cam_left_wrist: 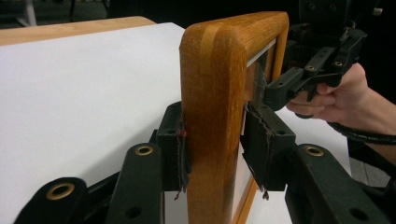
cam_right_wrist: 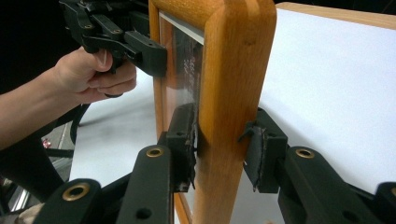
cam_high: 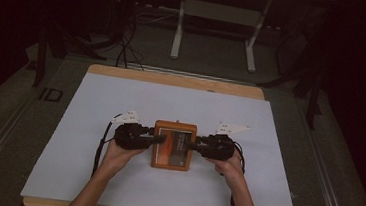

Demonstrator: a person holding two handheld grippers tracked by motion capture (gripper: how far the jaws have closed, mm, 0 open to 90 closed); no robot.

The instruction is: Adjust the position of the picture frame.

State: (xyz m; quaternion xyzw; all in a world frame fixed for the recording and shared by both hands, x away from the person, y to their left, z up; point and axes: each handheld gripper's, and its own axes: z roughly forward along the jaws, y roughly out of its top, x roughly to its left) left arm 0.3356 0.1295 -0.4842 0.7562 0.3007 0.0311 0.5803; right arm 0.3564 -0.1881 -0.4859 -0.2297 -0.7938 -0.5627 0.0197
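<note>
A wooden picture frame (cam_high: 175, 125) with a dark brown and orange print under glass sits at the middle of the white sheet. My left gripper (cam_high: 159, 139) is on its left rail and my right gripper (cam_high: 191, 146) is on its right rail, each held in a hand. In the left gripper view the pads (cam_left_wrist: 173, 140) clamp the rounded wooden rail (cam_left_wrist: 212, 93) from both faces. My right gripper (cam_left_wrist: 280, 88) shows at the far side. In the right gripper view the jaws (cam_right_wrist: 219, 149) close on the opposite rail (cam_right_wrist: 233, 70), and my left gripper (cam_right_wrist: 149, 53) shows beyond.
A white sheet (cam_high: 120, 107) covers the wooden table (cam_high: 173, 79), whose rim shows at the back and front. Bare sheet lies all round the frame. On the dark floor behind stand white desk legs (cam_high: 178, 32) and cables (cam_high: 125, 48).
</note>
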